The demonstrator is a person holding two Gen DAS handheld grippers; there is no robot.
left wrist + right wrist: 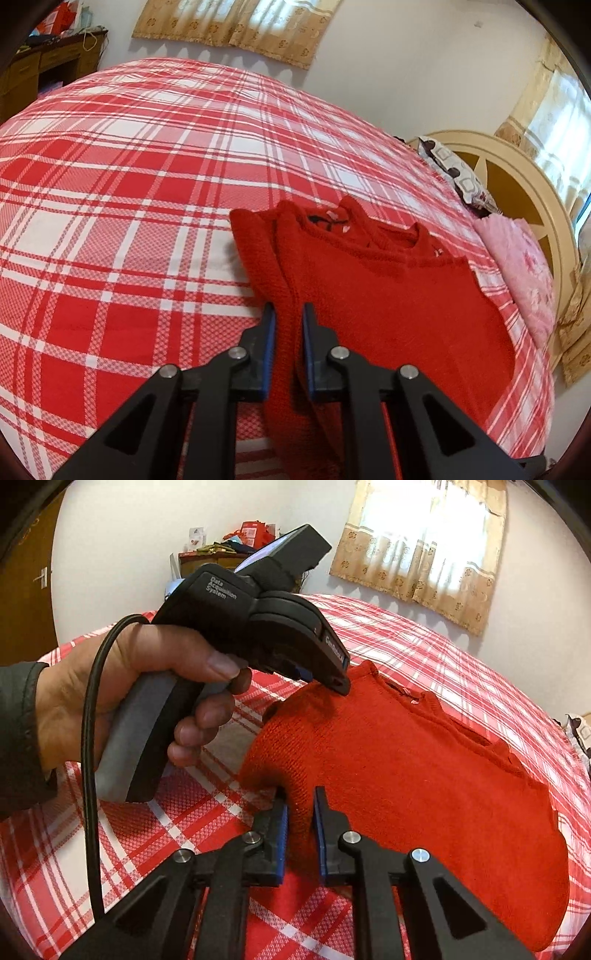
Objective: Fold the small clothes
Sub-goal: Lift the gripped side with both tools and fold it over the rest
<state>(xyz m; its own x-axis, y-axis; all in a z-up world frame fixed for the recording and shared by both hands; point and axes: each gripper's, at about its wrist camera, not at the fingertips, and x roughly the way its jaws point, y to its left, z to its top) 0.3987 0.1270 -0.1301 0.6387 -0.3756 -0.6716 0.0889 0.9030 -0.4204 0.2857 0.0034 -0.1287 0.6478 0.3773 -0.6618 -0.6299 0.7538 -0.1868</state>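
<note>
A red knitted sweater [388, 295] lies on the bed, its collar turned away from me and its left side doubled into a raised fold. My left gripper [288, 314] is shut on that fold, the knit pinched between its blue pads. In the right wrist view the sweater [424, 782] fills the middle, and my right gripper [300, 797] is shut on a bulging fold at its near left edge. A hand [147, 686] holds the left gripper [338, 681] there, its tips pressed into the sweater's far left edge by the shoulder.
A red and white plaid sheet [129, 184] covers the whole bed. A patterned pillow [458, 177] and a pink quilt [524, 266] lie by the curved headboard [517, 173] at the right. A wooden desk [44, 66] stands beyond the far left corner.
</note>
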